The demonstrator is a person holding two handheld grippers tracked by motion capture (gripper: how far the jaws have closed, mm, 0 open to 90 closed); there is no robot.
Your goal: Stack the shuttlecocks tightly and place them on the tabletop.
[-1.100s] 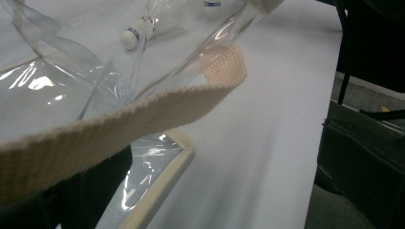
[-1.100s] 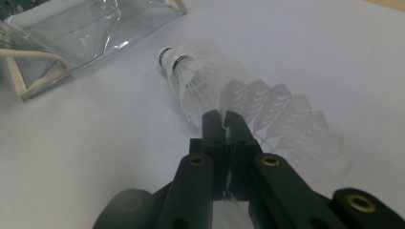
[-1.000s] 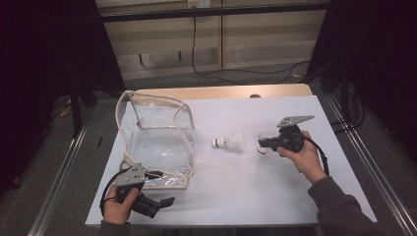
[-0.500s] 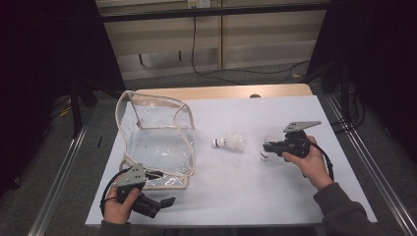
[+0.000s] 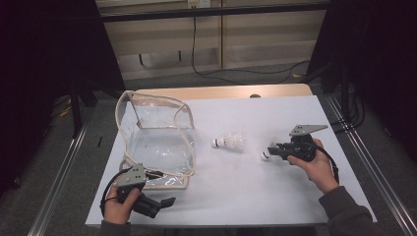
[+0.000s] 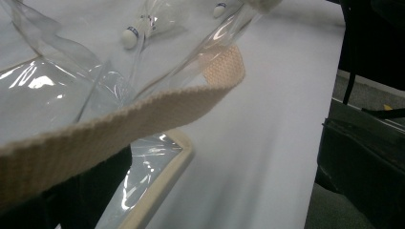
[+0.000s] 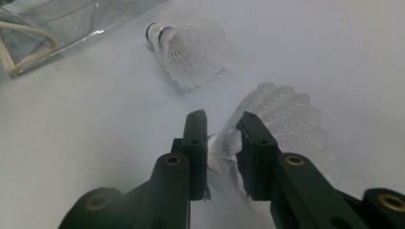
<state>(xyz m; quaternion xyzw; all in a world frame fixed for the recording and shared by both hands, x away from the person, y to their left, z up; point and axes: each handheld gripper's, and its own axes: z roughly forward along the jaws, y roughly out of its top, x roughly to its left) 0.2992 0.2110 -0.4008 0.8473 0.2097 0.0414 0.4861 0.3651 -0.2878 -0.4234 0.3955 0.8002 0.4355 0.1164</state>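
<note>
A clear plastic bag [image 5: 157, 140] with beige trim lies open at the table's left. One white shuttlecock [image 5: 230, 143] rests on the white sheet right of it. A second shuttlecock [image 7: 282, 114] lies between my right gripper's [image 5: 273, 150] jaws, cork [image 5: 266, 156] pointing left. Those jaws have just been opening and stand slightly apart around its skirt. My left gripper [image 5: 164, 201] sits at the bag's near corner. In the left gripper view the bag's beige strap [image 6: 143, 112] drapes over one jaw, and the jaws look wide apart.
The white sheet [image 5: 275, 196] covers the table, with its near edge just behind my left hand. Metal rails [image 5: 59, 172] run along both table sides. A black cable [image 5: 206, 69] lies on the floor beyond the far edge.
My right hand has moved right and slightly nearer with the second shuttlecock, and its jaws have parted. The left hand, the bag and the first shuttlecock have stayed put.
</note>
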